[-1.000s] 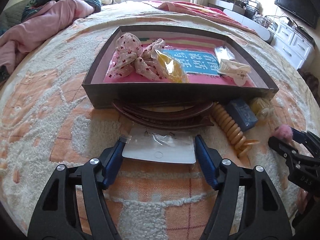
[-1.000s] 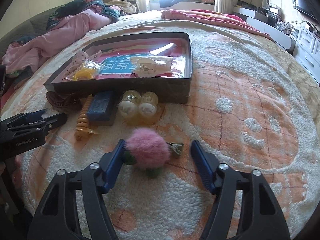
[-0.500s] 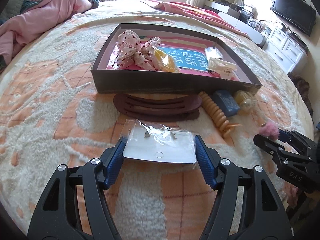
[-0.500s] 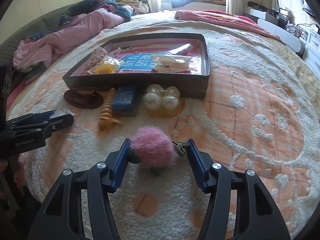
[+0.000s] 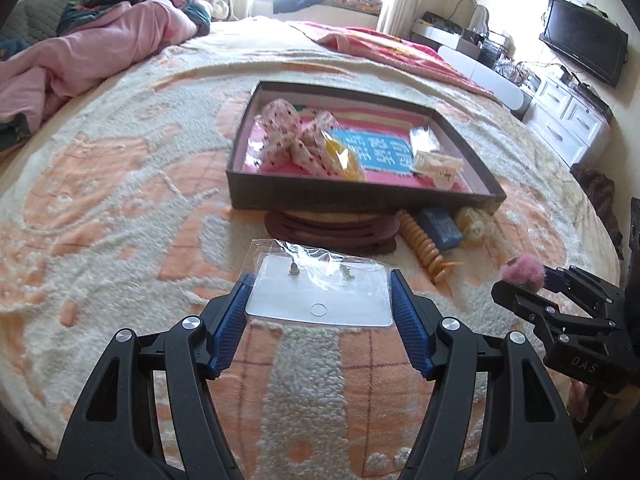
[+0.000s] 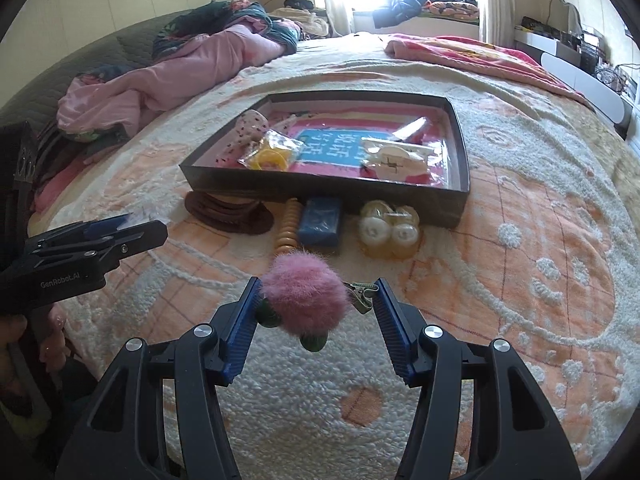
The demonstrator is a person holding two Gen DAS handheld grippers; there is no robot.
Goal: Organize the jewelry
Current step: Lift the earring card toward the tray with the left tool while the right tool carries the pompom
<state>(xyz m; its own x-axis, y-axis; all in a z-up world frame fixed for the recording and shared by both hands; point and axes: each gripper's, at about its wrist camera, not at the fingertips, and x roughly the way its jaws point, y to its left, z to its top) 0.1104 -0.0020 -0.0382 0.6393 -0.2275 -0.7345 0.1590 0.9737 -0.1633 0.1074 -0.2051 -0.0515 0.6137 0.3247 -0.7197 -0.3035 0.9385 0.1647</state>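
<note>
My left gripper is shut on a clear bag holding a white earring card, its edges pressed between the blue pads just above the bedspread. A fluffy pink pompom hair clip hangs between the pads of my right gripper, which is shut on it; its metal clip end touches the right pad. Ahead lies the dark open box with a floral scrunchie, a bagged yellow item and a white claw clip inside. The right gripper also shows at the right of the left wrist view.
Against the box's front wall lie brown hair bands, a yellow spiral tie, a blue packet and pale yellow bobbles. Pink bedding is heaped at the far left. A hand holds the left gripper.
Both grippers have risen and drawn back from the box, carrying the earring card and the pompom clip. The right jaws narrowed onto the clip.
</note>
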